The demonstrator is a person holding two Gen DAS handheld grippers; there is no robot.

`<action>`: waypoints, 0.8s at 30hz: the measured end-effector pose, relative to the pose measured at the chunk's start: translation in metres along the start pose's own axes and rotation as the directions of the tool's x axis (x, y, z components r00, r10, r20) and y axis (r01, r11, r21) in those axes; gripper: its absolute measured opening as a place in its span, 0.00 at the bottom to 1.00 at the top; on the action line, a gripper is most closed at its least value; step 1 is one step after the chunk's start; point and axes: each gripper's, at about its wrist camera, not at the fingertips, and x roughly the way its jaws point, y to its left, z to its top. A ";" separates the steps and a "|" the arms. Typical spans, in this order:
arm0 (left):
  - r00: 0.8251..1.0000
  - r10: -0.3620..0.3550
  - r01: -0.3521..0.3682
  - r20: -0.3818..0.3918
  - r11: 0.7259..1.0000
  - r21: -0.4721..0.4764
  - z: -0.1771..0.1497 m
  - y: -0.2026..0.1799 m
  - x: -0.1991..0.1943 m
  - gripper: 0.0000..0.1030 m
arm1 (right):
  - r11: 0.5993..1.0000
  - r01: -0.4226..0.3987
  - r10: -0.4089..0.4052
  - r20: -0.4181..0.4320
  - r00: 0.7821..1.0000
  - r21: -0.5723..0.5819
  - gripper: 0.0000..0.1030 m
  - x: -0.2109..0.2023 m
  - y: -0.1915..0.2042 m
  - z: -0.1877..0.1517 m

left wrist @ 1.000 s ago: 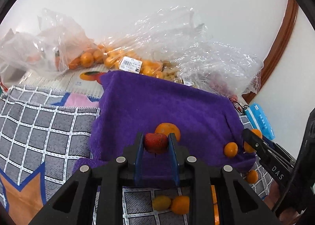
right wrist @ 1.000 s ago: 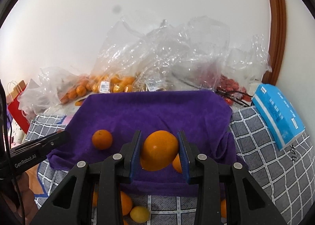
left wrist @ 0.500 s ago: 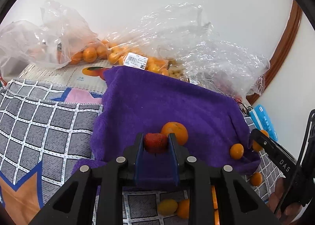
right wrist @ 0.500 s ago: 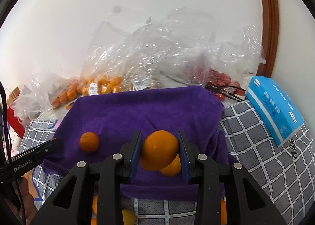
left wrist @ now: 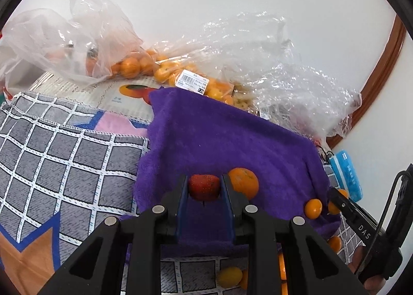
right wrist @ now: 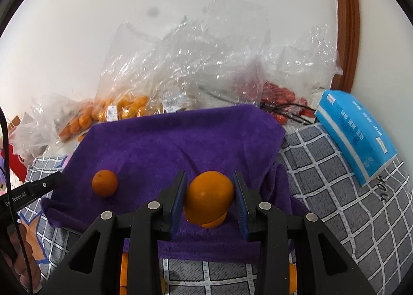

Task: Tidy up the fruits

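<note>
Left wrist view: the left gripper [left wrist: 204, 186] is clenched on a red strawberry [left wrist: 204, 187], pinched between its blue pads just above the near part of the purple towel [left wrist: 219, 140]. Touching the outer side of its right finger, an orange [left wrist: 244, 182] lies on the towel. Farther right, a small orange [left wrist: 313, 208] sits at the towel's edge, and past it the tip of the other gripper shows. Below the fingers, a yellow fruit [left wrist: 229, 277] lies on the grey checked cloth [left wrist: 64, 165]. Beyond the towel, clear plastic bags [left wrist: 160, 62] of small oranges rest against the wall.

Right wrist view: the right gripper [right wrist: 209, 196] is grasping a large orange [right wrist: 209, 196] between its pads, over the towel's near half; a second orange fruit [right wrist: 214, 222] peeks out directly beneath it. To the gripper's left, a lone orange [right wrist: 104, 182] lies on the towel. Ahead and right, a blue packet [right wrist: 356, 132] rests on the checked cloth; red fruit [right wrist: 281, 96] shows in the bags beyond.
</note>
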 end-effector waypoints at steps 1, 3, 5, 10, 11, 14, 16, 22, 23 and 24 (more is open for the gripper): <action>1.000 -0.003 0.003 -0.003 1.000 0.005 -0.001 -0.001 0.001 0.23 | 1.000 -0.006 0.006 -0.007 1.000 -0.006 0.35 0.002 0.002 -0.001; 1.000 -0.010 0.010 -0.006 1.000 0.017 -0.003 -0.005 0.002 0.23 | 1.000 -0.012 0.012 -0.014 1.000 -0.021 0.35 0.003 0.006 -0.003; 1.000 -0.005 0.005 -0.008 1.000 0.029 -0.005 -0.008 0.004 0.23 | 0.999 -0.034 0.033 -0.025 0.999 -0.042 0.35 0.005 0.013 -0.006; 1.000 -0.001 0.002 -0.026 0.999 0.038 -0.011 -0.011 0.012 0.23 | 0.993 -0.053 0.048 -0.053 0.997 -0.103 0.35 0.009 0.029 -0.013; 1.000 -0.007 0.008 -0.031 0.999 0.033 -0.011 -0.010 0.012 0.23 | 0.993 -0.060 0.054 -0.060 0.997 -0.106 0.35 0.011 0.030 -0.014; 0.999 -0.020 0.021 -0.032 0.999 0.031 -0.012 -0.010 0.014 0.23 | 0.992 -0.062 0.052 -0.087 0.995 -0.113 0.35 0.018 0.032 -0.018; 0.999 -0.019 0.021 -0.036 0.999 0.038 -0.013 -0.012 0.015 0.23 | 0.991 -0.069 0.059 -0.087 0.994 -0.117 0.35 0.018 0.033 -0.020; 1.000 0.006 -0.004 -0.030 0.998 0.064 -0.016 -0.015 0.017 0.23 | 0.990 -0.069 0.059 -0.084 0.995 -0.126 0.35 0.018 0.035 -0.023; 1.000 0.013 -0.011 -0.028 0.998 0.069 -0.016 -0.015 0.017 0.23 | 0.990 -0.070 0.060 -0.086 0.995 -0.122 0.35 0.019 0.035 -0.022; 0.999 0.018 -0.016 -0.028 0.997 0.072 -0.016 -0.016 0.018 0.23 | 0.991 -0.072 0.062 -0.087 0.994 -0.117 0.35 0.019 0.034 -0.022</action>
